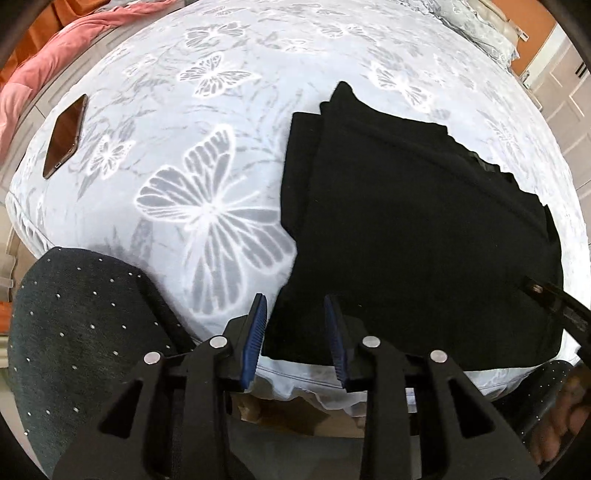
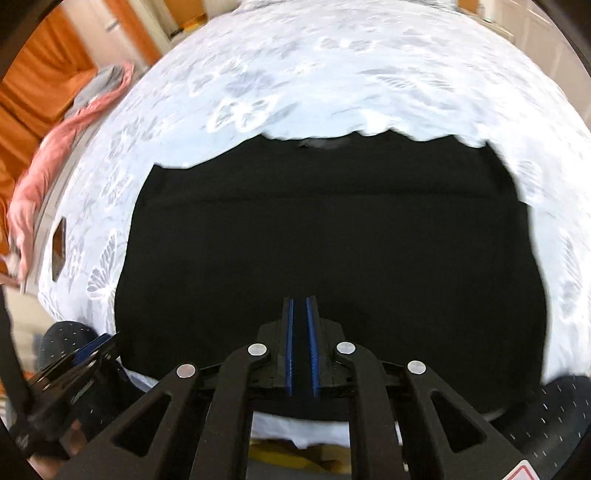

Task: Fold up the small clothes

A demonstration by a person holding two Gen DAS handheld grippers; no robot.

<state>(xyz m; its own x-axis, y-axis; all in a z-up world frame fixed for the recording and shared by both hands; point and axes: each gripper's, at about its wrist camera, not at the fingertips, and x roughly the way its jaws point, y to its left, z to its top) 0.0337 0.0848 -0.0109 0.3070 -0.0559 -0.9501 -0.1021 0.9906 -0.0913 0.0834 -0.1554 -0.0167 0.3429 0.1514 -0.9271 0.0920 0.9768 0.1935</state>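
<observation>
A black garment [image 1: 406, 229] lies partly folded on the butterfly-print bed sheet [image 1: 207, 177], right of centre in the left wrist view. My left gripper [image 1: 295, 314] is open and empty, hovering over the garment's near left edge. In the right wrist view the garment [image 2: 325, 236] fills the middle. My right gripper [image 2: 300, 306] has its blue pads nearly together over the garment's near edge, with only a narrow dark gap between them. I cannot tell whether cloth is pinched. The right gripper also shows at the right edge of the left wrist view [image 1: 554, 299].
A phone [image 1: 65, 136] lies on the sheet at far left. A pink blanket [image 1: 44, 66] hangs at the bed's far left edge. My knees in dark dotted fabric [image 1: 81, 332] press against the near bed edge. Pillows [image 1: 476, 29] lie at the far right.
</observation>
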